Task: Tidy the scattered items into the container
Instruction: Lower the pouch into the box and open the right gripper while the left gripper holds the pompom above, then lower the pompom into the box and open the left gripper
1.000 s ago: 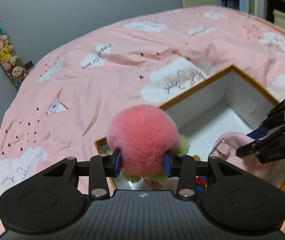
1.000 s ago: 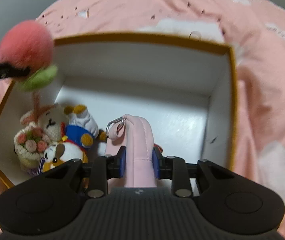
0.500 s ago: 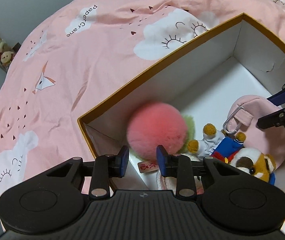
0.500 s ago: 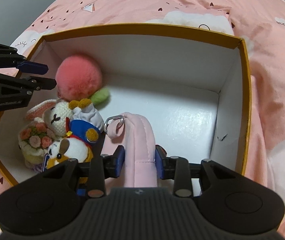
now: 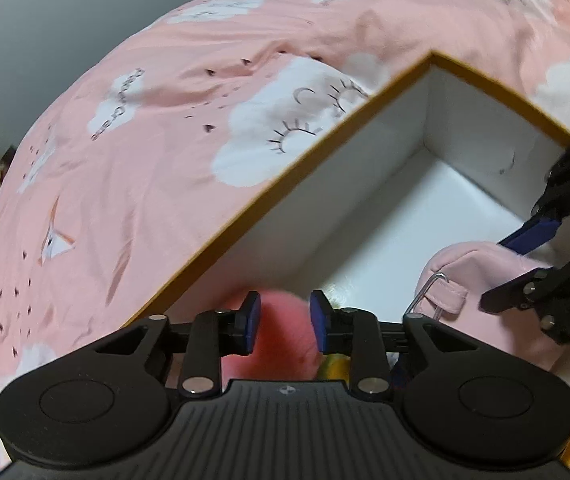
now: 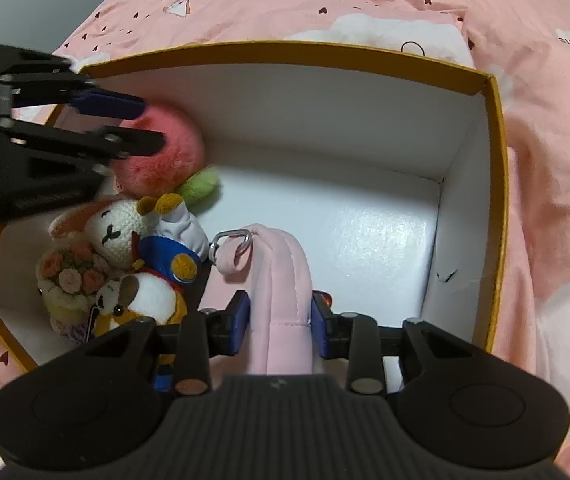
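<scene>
- The box [image 6: 497,184] on the pink bedspread [image 5: 133,184] now holds everything in view — nothing lies loose outside it, so the tidying looks nearly done.
- The pink pouch [image 6: 281,300] stands on the box floor near its middle; the right gripper [image 6: 280,326] has eased its fingers slightly apart, hardly pressing it.
- The pink pompom [image 6: 165,156], carried a second ago, sits in the box's left corner above the plush toys [image 6: 133,264]; the left gripper [image 5: 285,322] is narrowing, empty, above it.
</scene>
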The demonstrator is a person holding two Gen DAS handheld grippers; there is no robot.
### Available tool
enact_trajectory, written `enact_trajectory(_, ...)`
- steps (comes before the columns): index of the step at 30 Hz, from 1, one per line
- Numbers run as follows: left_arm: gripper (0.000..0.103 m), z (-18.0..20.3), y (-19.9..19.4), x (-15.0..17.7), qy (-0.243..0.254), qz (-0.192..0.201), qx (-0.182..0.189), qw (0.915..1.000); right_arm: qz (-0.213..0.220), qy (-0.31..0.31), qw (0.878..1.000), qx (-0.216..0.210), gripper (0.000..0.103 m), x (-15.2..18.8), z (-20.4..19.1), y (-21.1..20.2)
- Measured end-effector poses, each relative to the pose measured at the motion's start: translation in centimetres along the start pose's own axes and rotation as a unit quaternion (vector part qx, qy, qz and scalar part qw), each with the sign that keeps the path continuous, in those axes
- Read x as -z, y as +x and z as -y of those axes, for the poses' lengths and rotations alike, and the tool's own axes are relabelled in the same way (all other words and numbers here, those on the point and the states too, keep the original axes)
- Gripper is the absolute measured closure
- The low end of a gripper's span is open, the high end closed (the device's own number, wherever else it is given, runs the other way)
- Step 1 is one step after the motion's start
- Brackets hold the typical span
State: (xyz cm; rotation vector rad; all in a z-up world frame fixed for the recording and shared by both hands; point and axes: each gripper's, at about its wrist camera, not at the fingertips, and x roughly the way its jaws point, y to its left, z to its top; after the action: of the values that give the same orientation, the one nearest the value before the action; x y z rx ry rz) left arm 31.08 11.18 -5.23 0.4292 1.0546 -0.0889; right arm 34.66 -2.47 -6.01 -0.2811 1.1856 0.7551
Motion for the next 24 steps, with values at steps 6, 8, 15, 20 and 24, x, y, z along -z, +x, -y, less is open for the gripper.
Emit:
enact_trajectory(6, 0.078, 0.7, 2.3, 0.2, 0.007, -0.032, -0.018, 0.9993, -0.006, -0.058, 0.998, 0.029, 0.059, -0.2, -1.0, -0.6)
enact_trajectory(8, 0.079, 0.5, 2.8, 0.4, 0.007, -0.042, -0.028, 0.9987, -0.01, -0.074, 0.997, 0.034, 0.056, -0.5, -1.3, -0.8)
enact_trajectory(15, 0.08, -0.9, 3.5, 2.2, 0.0, -0.079, -0.061, 0.995, -0.06, -0.102, 0.991, 0.063, 0.061, -0.8, -1.9, 0.2)
enact_trajectory(20, 0.08, -1.8, 2.8, 2.9, -0.017, -0.065, -0.047, 0.9966, -0.084, -0.071, 0.992, 0.057, 0.067, -0.5, -1.3, 1.7)
enact_trajectory(24, 0.079, -1.9, 2.4, 3.1, -0.021, -0.052, -0.042, 0.9975, -0.082, -0.021, 0.996, 0.029, 0.069, -0.7, -0.5, 1.9)
